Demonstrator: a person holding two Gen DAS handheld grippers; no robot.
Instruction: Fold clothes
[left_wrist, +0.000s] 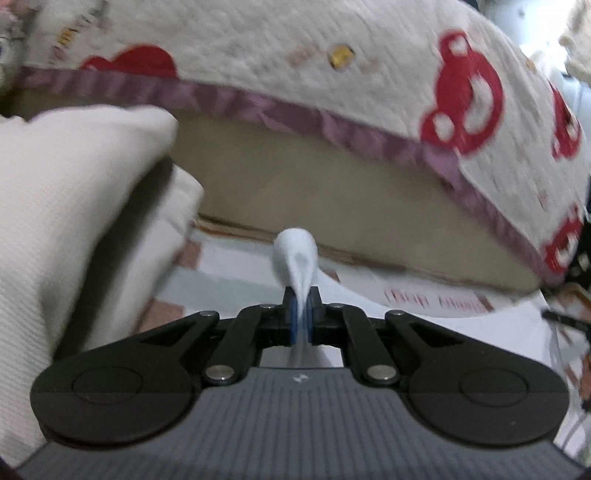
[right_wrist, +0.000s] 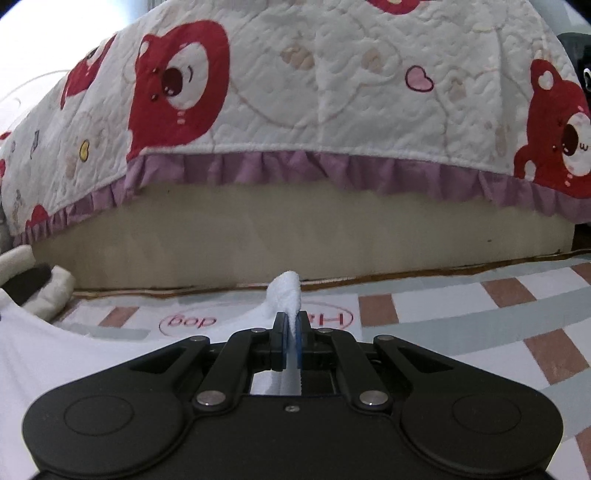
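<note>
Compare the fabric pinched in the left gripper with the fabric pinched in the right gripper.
The left gripper has a smooth, teardrop-shaped loop of white cloth; the right gripper has a fluffier, terry-textured tuft. The left view is motion-blurred, the right sharp. Both grippers are shut on white fabric.

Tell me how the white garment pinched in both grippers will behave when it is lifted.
Probably floppy: the white garment bunches into a soft tuft above the right gripper. Likely light: the left gripper holds it by a thin fold. It may sag between them.
</note>
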